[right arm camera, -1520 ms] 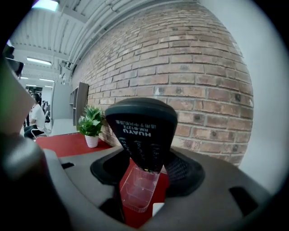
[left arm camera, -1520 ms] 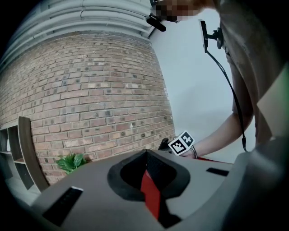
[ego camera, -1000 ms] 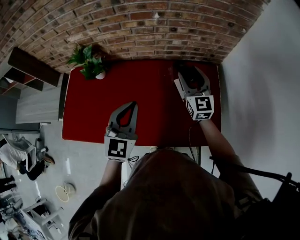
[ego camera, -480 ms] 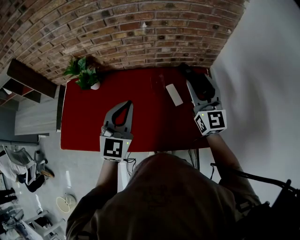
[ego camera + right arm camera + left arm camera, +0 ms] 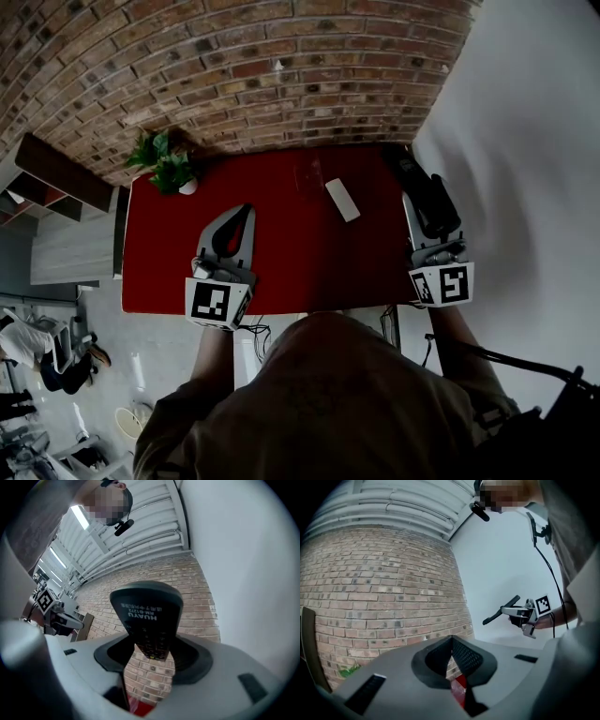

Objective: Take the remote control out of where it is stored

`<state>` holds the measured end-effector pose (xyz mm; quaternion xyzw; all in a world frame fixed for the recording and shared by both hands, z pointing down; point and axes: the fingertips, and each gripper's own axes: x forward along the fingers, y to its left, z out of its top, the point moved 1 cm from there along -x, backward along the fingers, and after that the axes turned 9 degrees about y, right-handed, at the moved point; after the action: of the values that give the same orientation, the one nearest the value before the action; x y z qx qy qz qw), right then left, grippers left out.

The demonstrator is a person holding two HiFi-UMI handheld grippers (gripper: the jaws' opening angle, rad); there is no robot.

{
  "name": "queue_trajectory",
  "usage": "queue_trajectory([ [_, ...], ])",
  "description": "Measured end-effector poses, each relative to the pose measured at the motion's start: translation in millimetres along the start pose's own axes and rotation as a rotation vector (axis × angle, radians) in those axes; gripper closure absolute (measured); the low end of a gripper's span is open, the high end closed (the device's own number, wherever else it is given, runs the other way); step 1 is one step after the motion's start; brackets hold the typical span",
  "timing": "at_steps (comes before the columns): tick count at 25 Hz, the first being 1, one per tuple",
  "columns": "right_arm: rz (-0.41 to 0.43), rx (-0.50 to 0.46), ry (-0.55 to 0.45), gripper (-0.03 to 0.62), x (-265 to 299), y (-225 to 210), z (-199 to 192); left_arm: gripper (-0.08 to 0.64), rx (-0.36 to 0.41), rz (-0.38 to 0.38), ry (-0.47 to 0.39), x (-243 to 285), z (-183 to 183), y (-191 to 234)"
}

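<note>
Lifted and drawn back to the near right corner of the red desk since the earlier frame, the right tongs are clamped on the black remote control, held clear of the surface. A white slab, possibly its holder, is left uncovered. The left tongs are closed on nothing. Removal is judged essentially done.

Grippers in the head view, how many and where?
2. The left gripper, shut and empty, is over the red table, left side; the right gripper holds a black remote control at its right edge.
</note>
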<state>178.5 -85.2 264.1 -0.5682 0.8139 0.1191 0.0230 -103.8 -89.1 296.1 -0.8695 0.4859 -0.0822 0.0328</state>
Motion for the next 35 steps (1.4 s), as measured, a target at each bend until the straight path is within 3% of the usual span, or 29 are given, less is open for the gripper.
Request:
queue_trajectory([
  [4, 0.01, -0.009, -0.005, 0.345, -19, 6, -6, 0.549, 0.015, 0.009, 0.029, -3, -5, -1],
  [7, 0.011, -0.016, -0.028, 0.345, -30, 10, -4, 0.549, 0.029, -0.002, 0.004, -2, -1, -9],
  [13, 0.027, 0.031, -0.019, 0.345, -41, 20, -2, 0.549, 0.05, -0.015, 0.004, 0, -2, -19],
  [24, 0.025, 0.013, 0.013, 0.345, -53, 23, -14, 0.549, 0.061, -0.02, 0.048, 0, -13, -29],
  [35, 0.011, 0.034, 0.044, 0.345, -58, 22, -20, 0.549, 0.049, -0.042, 0.039, -2, -10, -37],
])
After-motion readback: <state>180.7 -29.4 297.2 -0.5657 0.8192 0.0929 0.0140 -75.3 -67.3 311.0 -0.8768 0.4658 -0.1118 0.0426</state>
